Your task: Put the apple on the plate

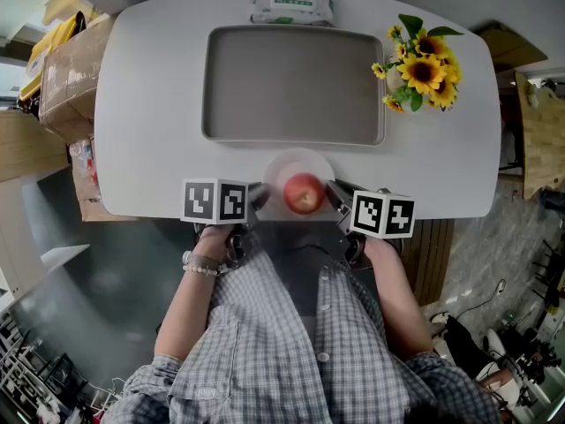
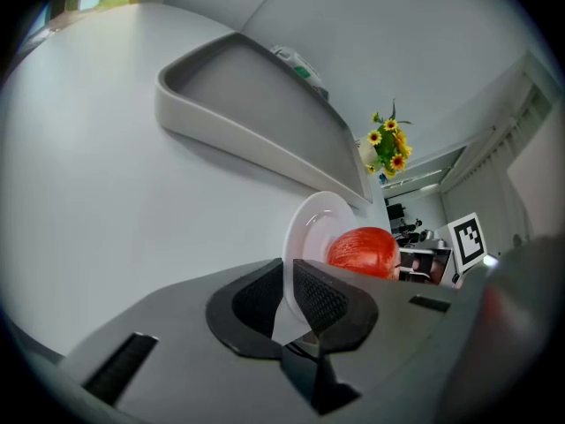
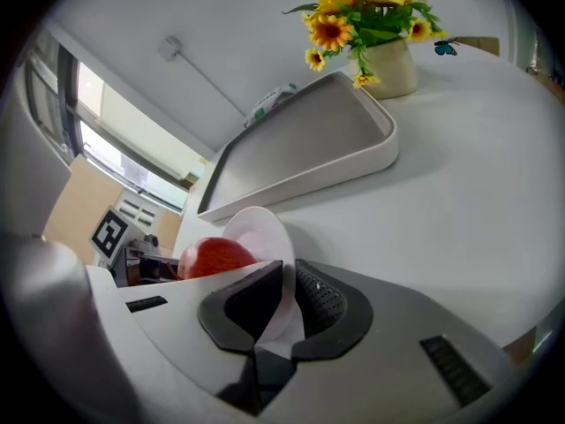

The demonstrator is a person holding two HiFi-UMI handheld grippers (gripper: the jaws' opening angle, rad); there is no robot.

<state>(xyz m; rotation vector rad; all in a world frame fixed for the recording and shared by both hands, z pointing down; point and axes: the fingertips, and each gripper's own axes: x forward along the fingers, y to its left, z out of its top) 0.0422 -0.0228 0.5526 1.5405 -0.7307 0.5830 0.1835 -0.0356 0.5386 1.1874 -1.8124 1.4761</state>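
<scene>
In the head view, a round red apple (image 1: 304, 193) sat on a small white round plate (image 1: 297, 161) at the near edge of a white oval table (image 1: 150, 104), just in front of a shallow grey rectangular tray (image 1: 294, 84). In the left gripper view, the left hand-held gripper (image 2: 287, 276) pinched the plate's rim between its ribbed pads. In the right gripper view, the right hand-held gripper (image 3: 288, 283) likewise clamped the opposite rim, the apple just beyond.

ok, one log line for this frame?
apple: on plate | left gripper: shut on plate rim | right gripper: shut on opposite rim | plate: at near edge of table
</scene>
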